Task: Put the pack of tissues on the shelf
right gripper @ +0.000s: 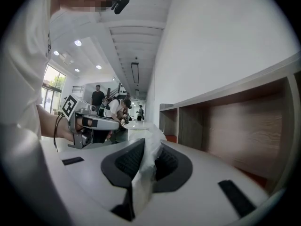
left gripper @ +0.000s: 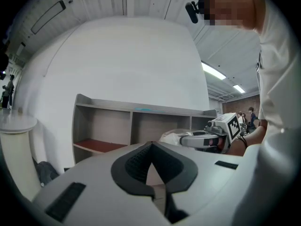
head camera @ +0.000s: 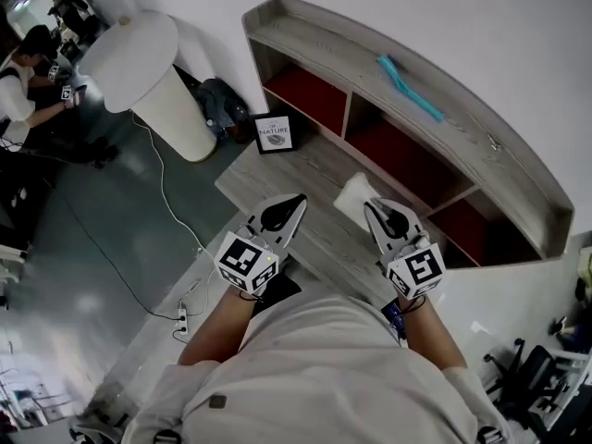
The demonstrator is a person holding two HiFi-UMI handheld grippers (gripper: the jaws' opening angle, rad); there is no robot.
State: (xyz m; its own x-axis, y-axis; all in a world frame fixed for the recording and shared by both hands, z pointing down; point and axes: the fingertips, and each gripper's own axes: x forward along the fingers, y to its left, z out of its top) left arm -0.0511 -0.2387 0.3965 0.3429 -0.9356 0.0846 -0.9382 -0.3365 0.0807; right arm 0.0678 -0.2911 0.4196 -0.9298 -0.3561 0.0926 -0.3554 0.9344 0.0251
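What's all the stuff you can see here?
shelf: one, grey with red insides, by the wall
long thing: one, turquoise, on the shelf's top
round table: one, white, left of shelf
framed sign: one, black-and-white, by the shelf's end
bag: one, dark, between table and shelf
power strip: one, white, on the floor
pack of tissues: one, white, in the right hand-held gripper
left hand-held gripper: one, white and black, empty
right hand-held gripper: one, white and black, gripping the pack
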